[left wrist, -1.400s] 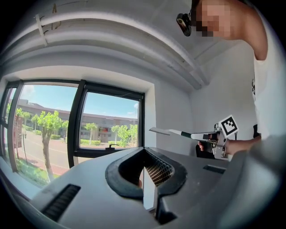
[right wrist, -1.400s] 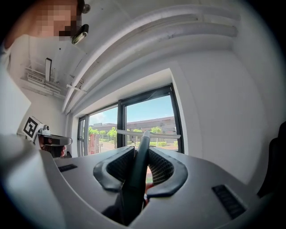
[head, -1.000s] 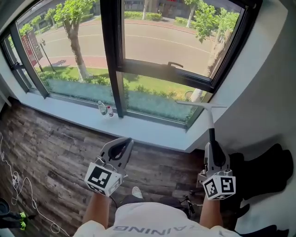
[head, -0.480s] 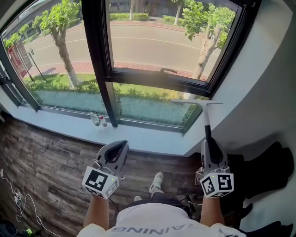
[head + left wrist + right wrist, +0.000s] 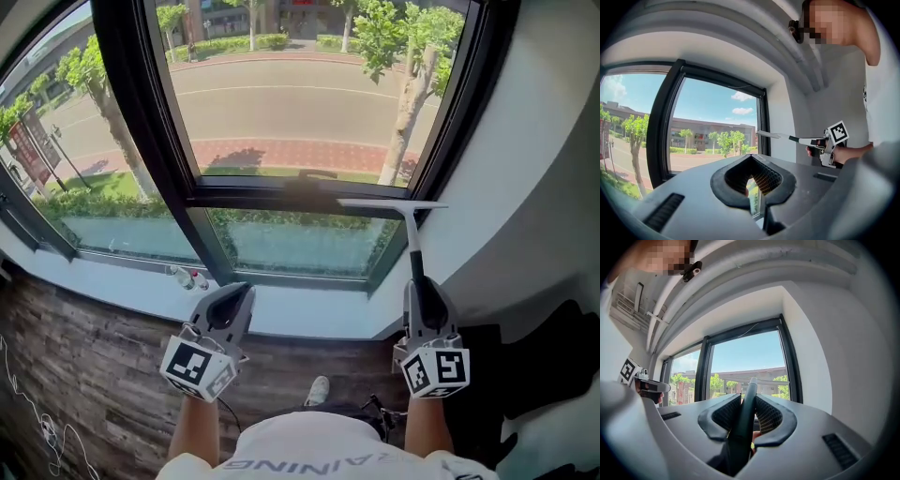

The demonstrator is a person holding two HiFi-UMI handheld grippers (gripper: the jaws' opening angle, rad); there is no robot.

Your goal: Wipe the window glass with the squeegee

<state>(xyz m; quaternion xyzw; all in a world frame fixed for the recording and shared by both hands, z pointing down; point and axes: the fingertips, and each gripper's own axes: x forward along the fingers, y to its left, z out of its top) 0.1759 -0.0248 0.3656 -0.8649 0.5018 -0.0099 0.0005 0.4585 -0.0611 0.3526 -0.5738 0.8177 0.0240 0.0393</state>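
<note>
The squeegee has a white blade on a dark handle. My right gripper is shut on that handle and holds it upright. The blade lies level in front of the lower right pane of the black-framed window, just under the crossbar. In the right gripper view the handle runs up between the jaws to the blade. My left gripper is shut on nothing, low in front of the sill. The left gripper view shows the squeegee and the right gripper off to the right.
A pale sill runs under the window, with two small bottles on it at the left. A white wall closes the right side. Dark wood floor lies below, with a black object at the right and a shoe.
The person has stepped closer to the window and to the right. The squeegee blade now stands higher against the right pane. Both grippers kept their hold and spacing.
</note>
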